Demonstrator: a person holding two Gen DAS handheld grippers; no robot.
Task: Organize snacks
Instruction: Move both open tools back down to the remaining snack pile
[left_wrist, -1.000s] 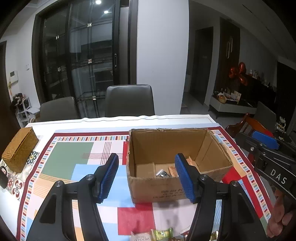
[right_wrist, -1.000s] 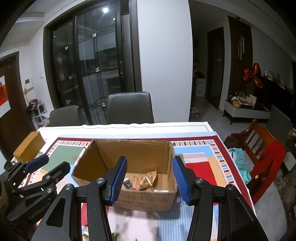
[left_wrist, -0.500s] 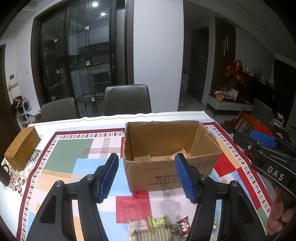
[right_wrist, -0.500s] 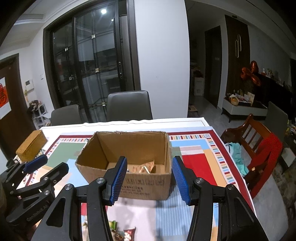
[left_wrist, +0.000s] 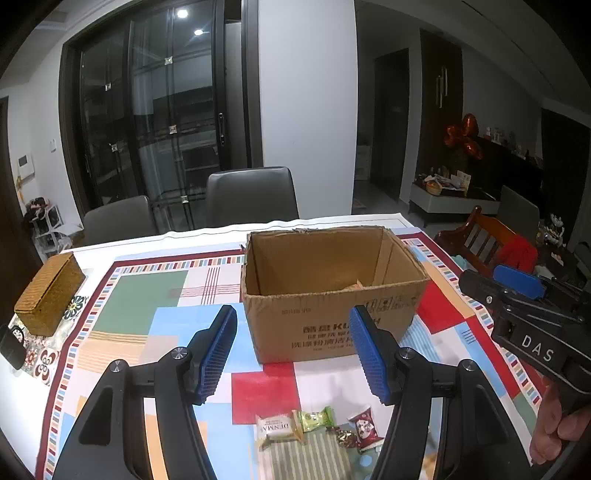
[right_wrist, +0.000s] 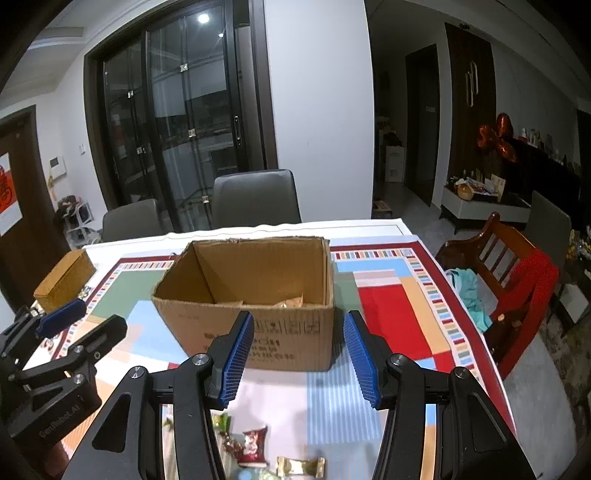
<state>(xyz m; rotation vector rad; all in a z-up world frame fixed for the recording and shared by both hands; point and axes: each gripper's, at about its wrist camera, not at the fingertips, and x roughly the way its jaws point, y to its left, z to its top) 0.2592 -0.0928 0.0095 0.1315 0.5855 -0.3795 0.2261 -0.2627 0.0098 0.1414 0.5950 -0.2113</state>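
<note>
Table (left_wrist: 155, 295): I see a flat patchwork cloth over it.
Cardboard box (left_wrist: 325, 317): at 12 o'clock, open-topped and matte; I judge it the drop-off.
Left gripper (left_wrist: 293, 352): spread, empty, ribbed blue pads.
Right gripper (right_wrist: 299, 360): spread, empty.
Snacks (left_wrist: 317, 424): crinkly glossy packets at 6 o'clock, within my reach.
</note>
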